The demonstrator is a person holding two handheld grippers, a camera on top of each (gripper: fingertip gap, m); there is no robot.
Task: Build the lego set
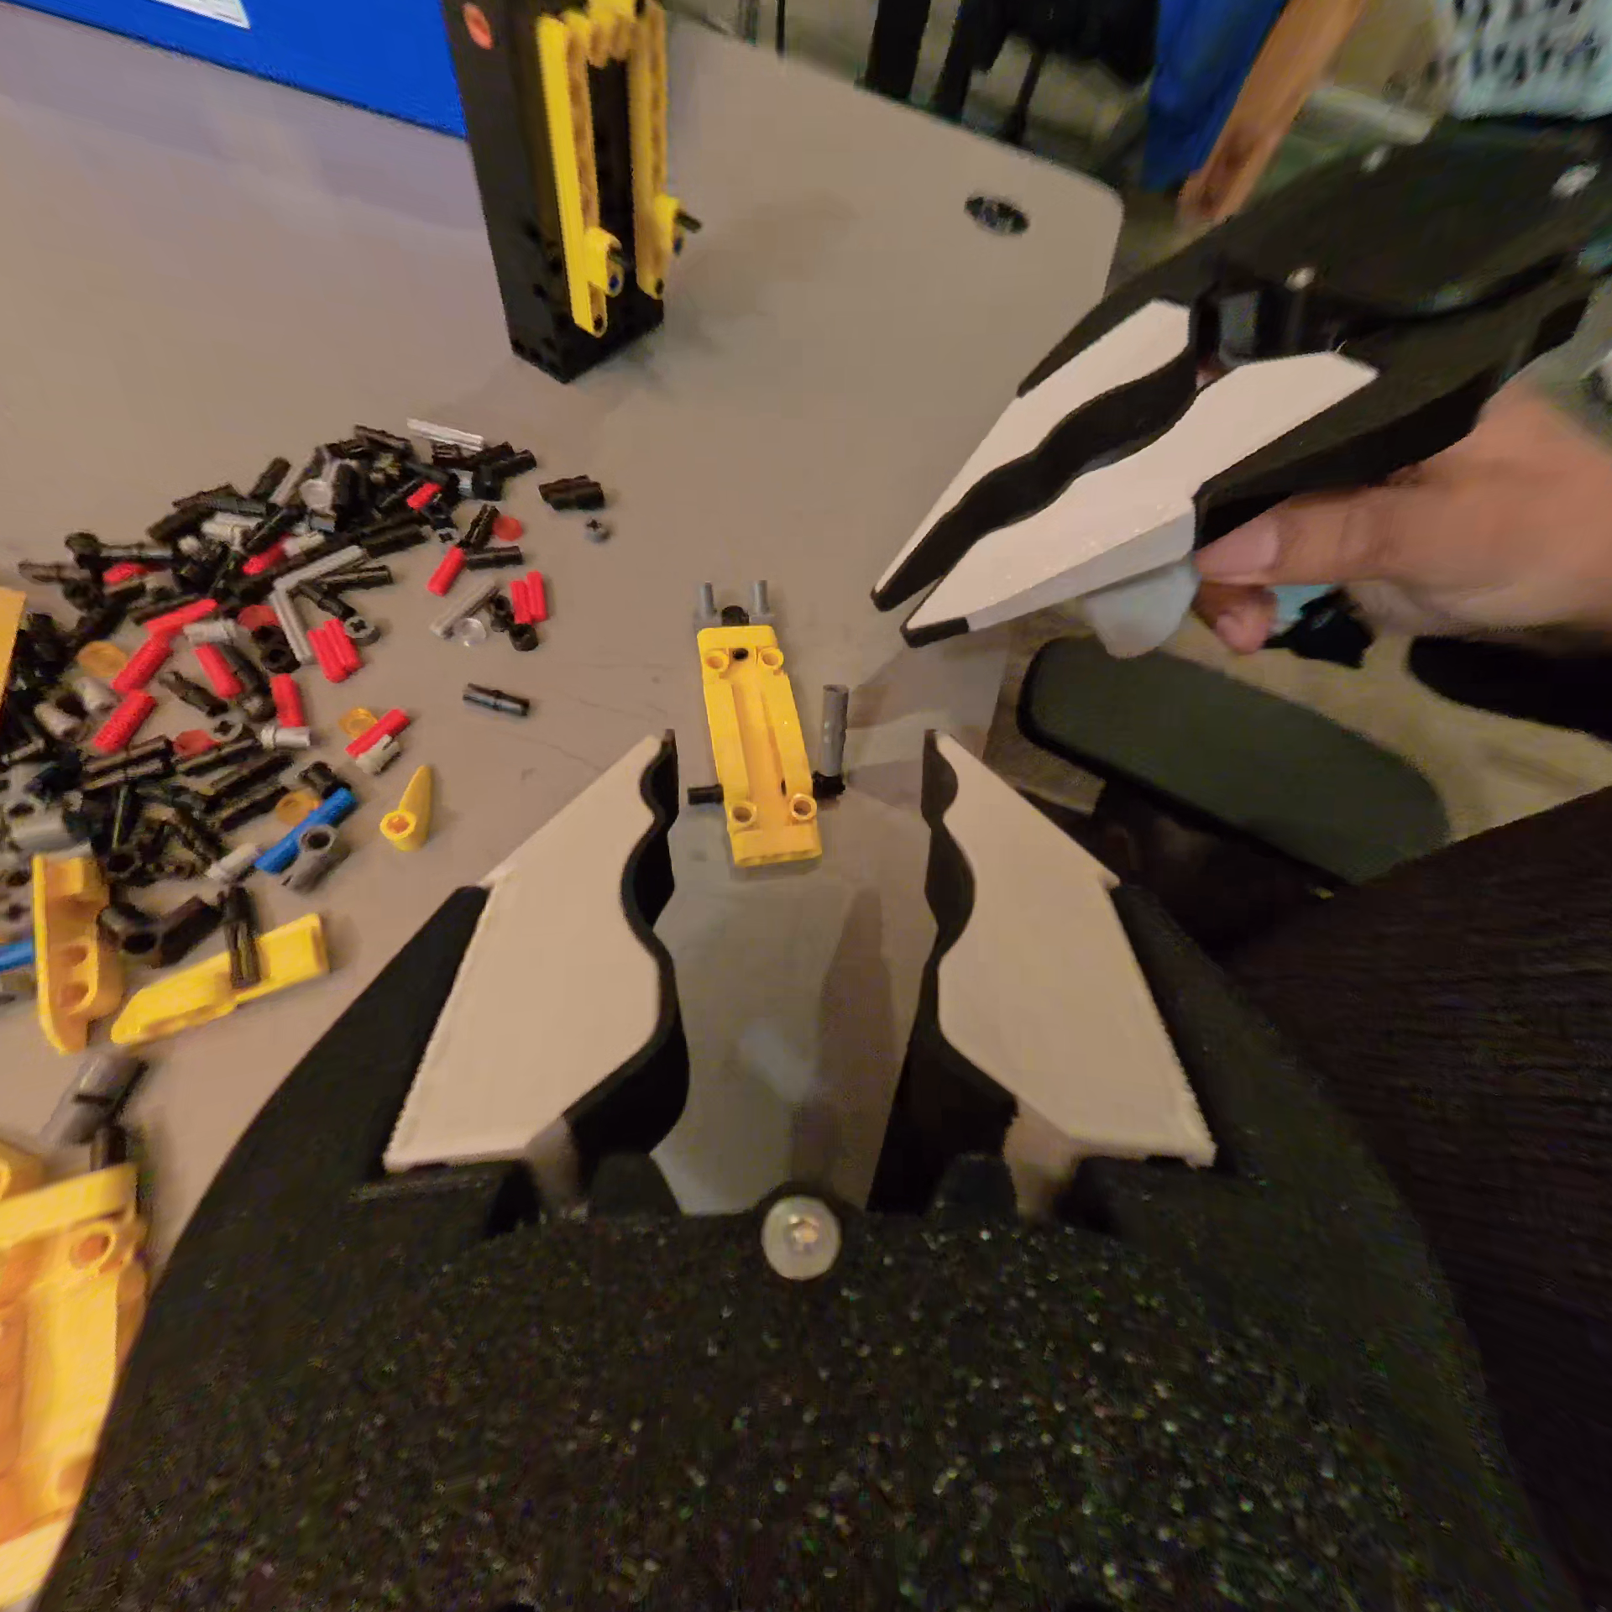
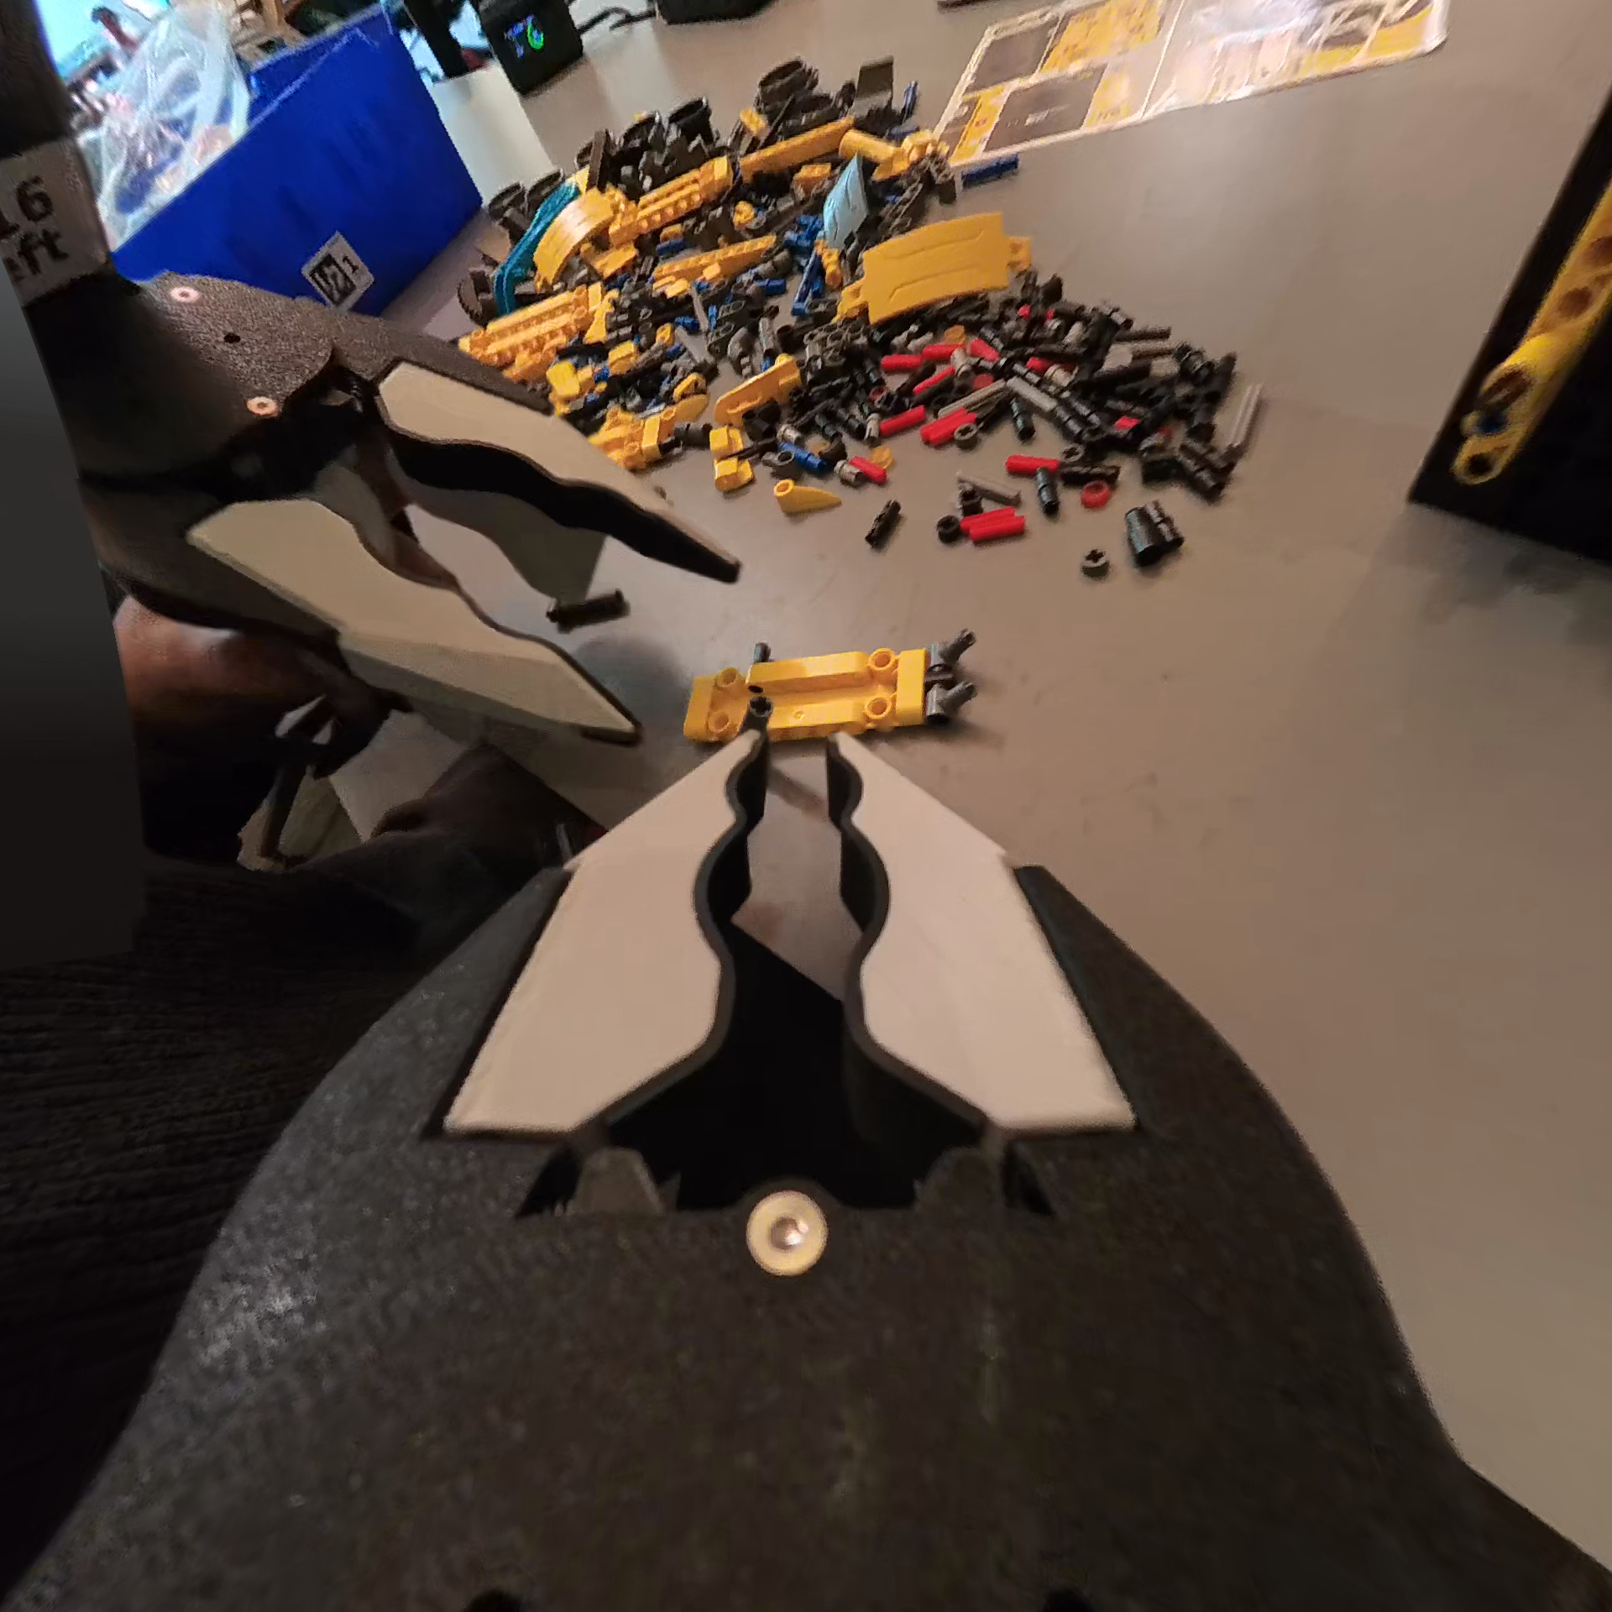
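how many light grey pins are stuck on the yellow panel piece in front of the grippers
3 on the yellow panel piece: two light grey pins side by side at its far end, one upright beside its near right corner. Others may be hidden underneath.

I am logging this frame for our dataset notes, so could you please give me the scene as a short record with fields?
surface: grey table
left gripper: open, empty, fingers either side of the near end of the yellow assembly
right gripper: narrowly open, empty, tips just short of the yellow assembly
yellow assembly: lies flat, black and grey pins sticking out
loose parts: pile of small pieces, red, black, grey, yellow, blue
tall black and yellow build: upright, farther back
printed sheet: beyond the pile
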